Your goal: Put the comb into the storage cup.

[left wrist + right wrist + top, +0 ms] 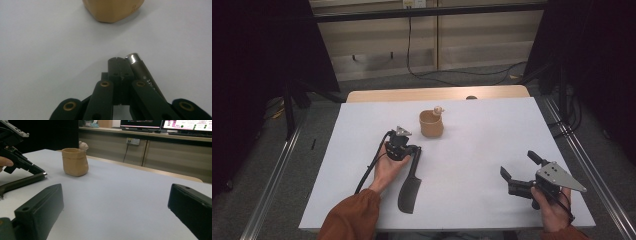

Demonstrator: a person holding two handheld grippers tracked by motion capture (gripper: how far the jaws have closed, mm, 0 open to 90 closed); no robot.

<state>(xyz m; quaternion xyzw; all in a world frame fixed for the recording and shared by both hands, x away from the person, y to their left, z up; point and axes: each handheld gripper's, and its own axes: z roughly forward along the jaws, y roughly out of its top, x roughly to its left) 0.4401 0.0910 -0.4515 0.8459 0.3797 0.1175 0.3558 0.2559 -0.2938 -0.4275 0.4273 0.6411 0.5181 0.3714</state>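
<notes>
**Knife handle beside clenched fingers**

The cleaver (410,186) lies flat near the desk's front edge, its handle tip pointing toward the tan cup (431,124) at the middle. The left gripper (408,149) sits just beside that handle tip (135,58), fingers clenched on nothing. The right gripper (519,166) hovers near the front right corner, fingers released. The risk, as I judge it: closed fingers could nudge the handle sideways, swinging the blade instead of grasping it.

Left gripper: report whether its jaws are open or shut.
Shut. In the left gripper view the left gripper has its jaws pressed together, the knife handle lying beside them, not between.
</notes>
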